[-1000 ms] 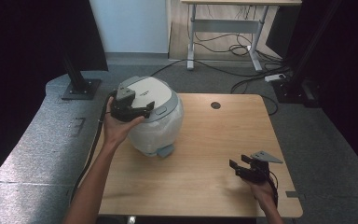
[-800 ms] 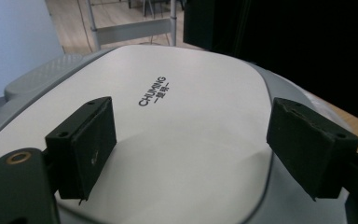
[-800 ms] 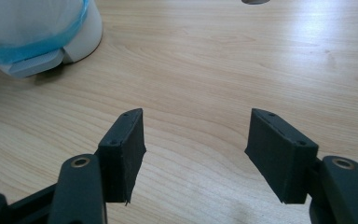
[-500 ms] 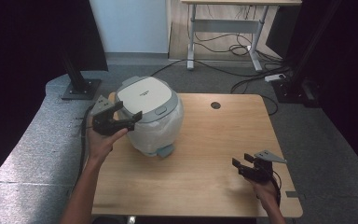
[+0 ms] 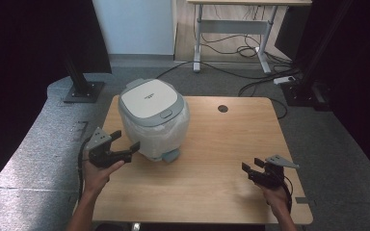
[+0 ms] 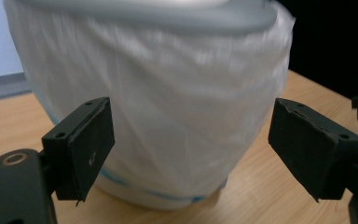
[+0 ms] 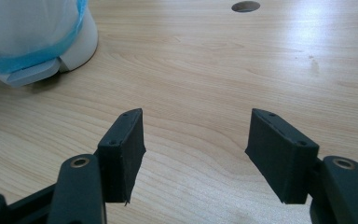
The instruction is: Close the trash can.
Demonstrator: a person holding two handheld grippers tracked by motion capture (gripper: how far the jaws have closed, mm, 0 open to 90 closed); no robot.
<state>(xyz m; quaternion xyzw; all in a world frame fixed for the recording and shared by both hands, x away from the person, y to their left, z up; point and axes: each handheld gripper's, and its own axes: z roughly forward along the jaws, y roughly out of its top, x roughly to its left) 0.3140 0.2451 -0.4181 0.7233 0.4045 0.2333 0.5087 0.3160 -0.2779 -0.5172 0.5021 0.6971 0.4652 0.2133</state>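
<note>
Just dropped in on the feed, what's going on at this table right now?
A person holds a claw in each hand at a wooden table. The left claw has come down from the lid of the white bin and sits open beside its bag-lined body, touching nothing. The right claw waits open over bare wood near the table's front corner. The bin's lid is closed.
</note>
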